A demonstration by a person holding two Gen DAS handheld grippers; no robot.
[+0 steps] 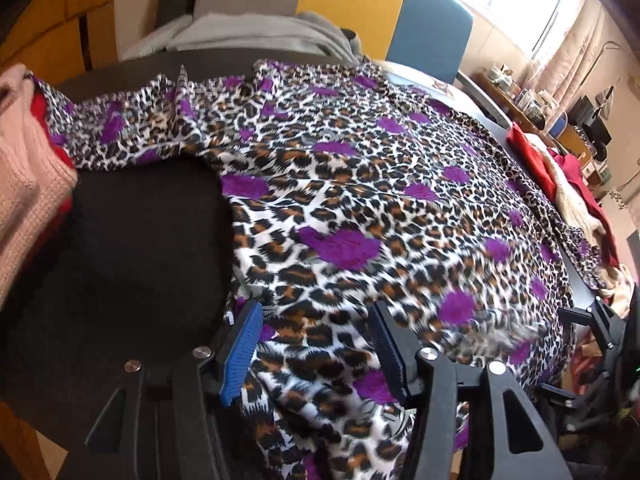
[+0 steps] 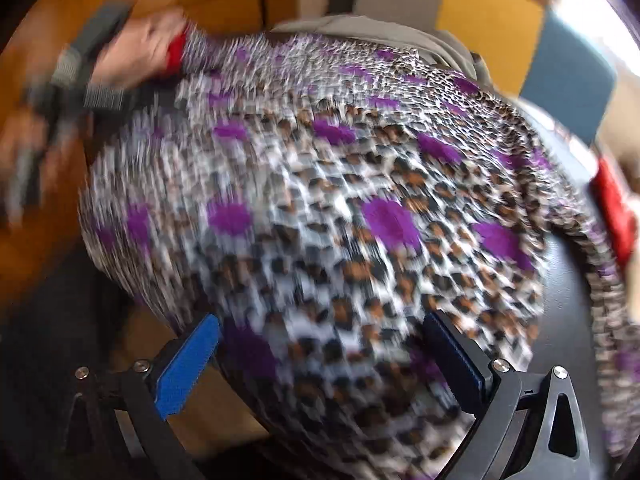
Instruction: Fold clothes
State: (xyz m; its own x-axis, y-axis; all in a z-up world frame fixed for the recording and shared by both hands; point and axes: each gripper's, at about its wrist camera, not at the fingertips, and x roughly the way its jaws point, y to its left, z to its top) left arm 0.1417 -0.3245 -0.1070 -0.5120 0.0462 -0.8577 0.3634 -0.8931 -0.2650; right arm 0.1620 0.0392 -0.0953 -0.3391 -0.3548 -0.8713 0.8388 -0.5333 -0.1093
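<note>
Lying against the far left edge of the round dark table [image 1: 132, 240], a pink knitted garment [image 1: 28, 196] is touching the sleeve end of the leopard-print blouse with purple blotches [image 1: 360, 208]. That blouse is spreading flat across most of the tabletop, one sleeve reaching left, its near hem hanging over the table edge. The left gripper [image 1: 316, 344] is hovering low over that hem, its blue-padded jaws standing apart with cloth showing between them but nothing pinched. Further right, a heap of red and cream clothes [image 1: 560, 184] is sitting at the table's right rim. In the blurred right wrist view, the right gripper [image 2: 324, 360] is likewise gaping wide over the blouse [image 2: 340, 208], holding nothing.
</note>
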